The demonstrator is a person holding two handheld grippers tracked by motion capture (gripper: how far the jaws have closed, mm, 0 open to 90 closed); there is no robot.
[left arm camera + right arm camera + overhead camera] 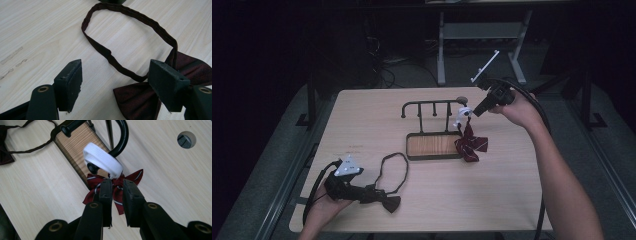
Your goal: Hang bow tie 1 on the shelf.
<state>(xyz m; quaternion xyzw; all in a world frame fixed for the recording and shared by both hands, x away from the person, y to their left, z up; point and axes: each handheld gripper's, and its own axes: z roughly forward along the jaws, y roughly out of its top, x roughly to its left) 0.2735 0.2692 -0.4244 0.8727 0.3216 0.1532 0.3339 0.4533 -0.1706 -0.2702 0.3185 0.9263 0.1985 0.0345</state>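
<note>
A black hook rack [432, 104] stands on a wooden base [433, 145] mid-table. A red striped bow tie [472, 143] hangs from the rack's right end by a white strap [463, 112]. In the right gripper view the strap [102, 157] loops over the hook [122, 135], and my right gripper [116, 181] has its jaws drawn close on the strap's lower end, above the tie [135, 176]. My left gripper [374, 192] is open at the near left. Its right jaw lies over a dark maroon bow tie [140, 100], whose strap loop [130, 15] lies ahead.
A round cable hole [460, 98] sits in the table behind the rack. The dark tie's loop [393, 170] reaches toward the base's left corner. Beyond the far edge stand a grey table frame [482, 32] and floor cables.
</note>
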